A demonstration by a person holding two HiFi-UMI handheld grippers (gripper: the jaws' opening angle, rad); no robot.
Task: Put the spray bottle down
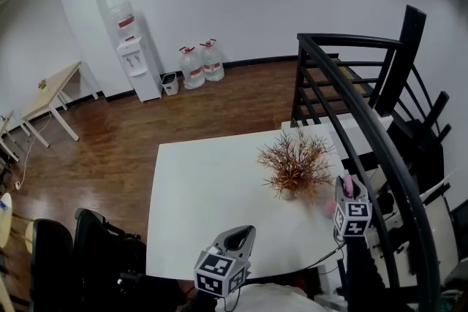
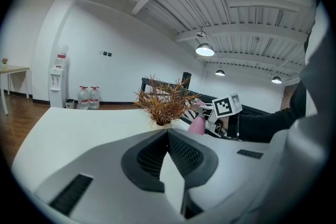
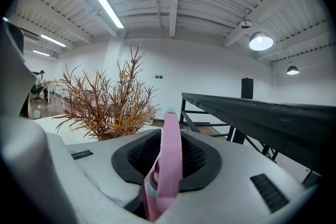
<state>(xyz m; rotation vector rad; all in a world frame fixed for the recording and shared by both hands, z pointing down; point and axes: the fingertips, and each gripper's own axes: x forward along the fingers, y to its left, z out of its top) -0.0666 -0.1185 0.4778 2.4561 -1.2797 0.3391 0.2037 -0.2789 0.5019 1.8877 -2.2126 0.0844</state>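
Pink spray bottle [image 3: 170,176] is clamped in my right gripper [image 3: 169,136] beside the dried plant [image 3: 107,107]; my left gripper [image 2: 168,132] is closed, empty.

Head view high up, looking steeply down on the worktop [image 1: 205,201], gripper views low and close — all three share the dry plant [image 1: 296,163].

The right tool [image 3: 168,136] hides the spray bottle's [image 3: 170,165] lower body.
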